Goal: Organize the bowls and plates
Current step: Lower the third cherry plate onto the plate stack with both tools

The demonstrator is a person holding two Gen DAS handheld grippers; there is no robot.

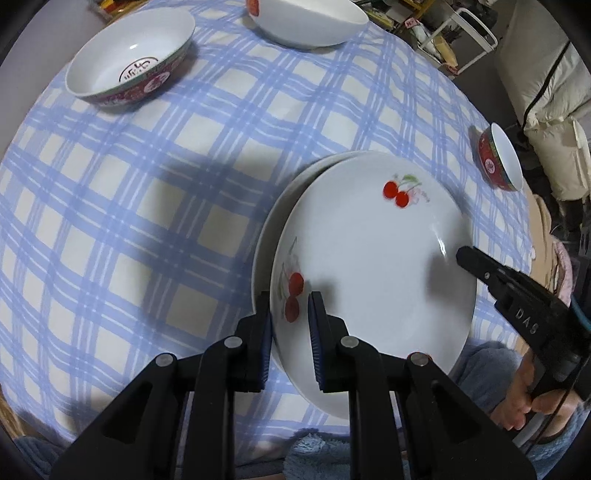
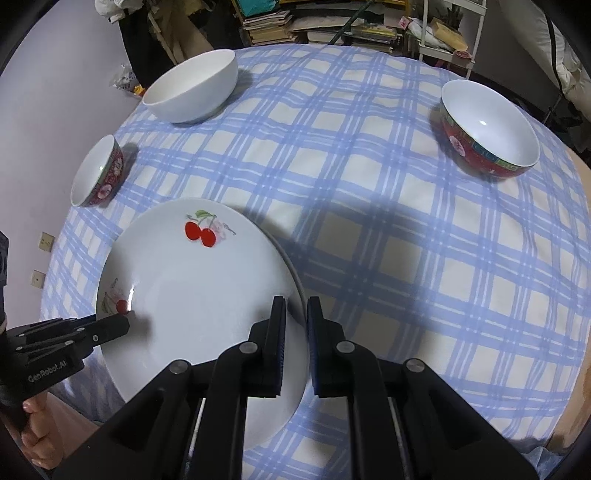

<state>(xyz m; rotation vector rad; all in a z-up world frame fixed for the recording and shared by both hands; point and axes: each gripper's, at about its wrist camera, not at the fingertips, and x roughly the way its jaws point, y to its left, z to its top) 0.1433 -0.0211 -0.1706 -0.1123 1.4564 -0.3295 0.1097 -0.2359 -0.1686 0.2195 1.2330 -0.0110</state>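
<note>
Cherry plate [image 1: 369,258], clamped by left gripper [image 1: 290,332] and right gripper [image 2: 295,332], over blue-checked tablecloth [image 2: 369,221]; cluttered shelves [image 2: 332,29] behind.

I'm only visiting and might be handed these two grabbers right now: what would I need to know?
Left gripper: shut on the near-left rim of the cherry plate.
Right gripper: shut on the plate's opposite rim.
A second plate lies directly beneath.
Bowls are scattered over the checked cloth: white bowl, large red bowl, small red bowl.
Done: plates almost stacked.
Left: release, then gather the bowls.

Both hand-held grippers clamp the cherry plate [image 2: 192,295]
</note>
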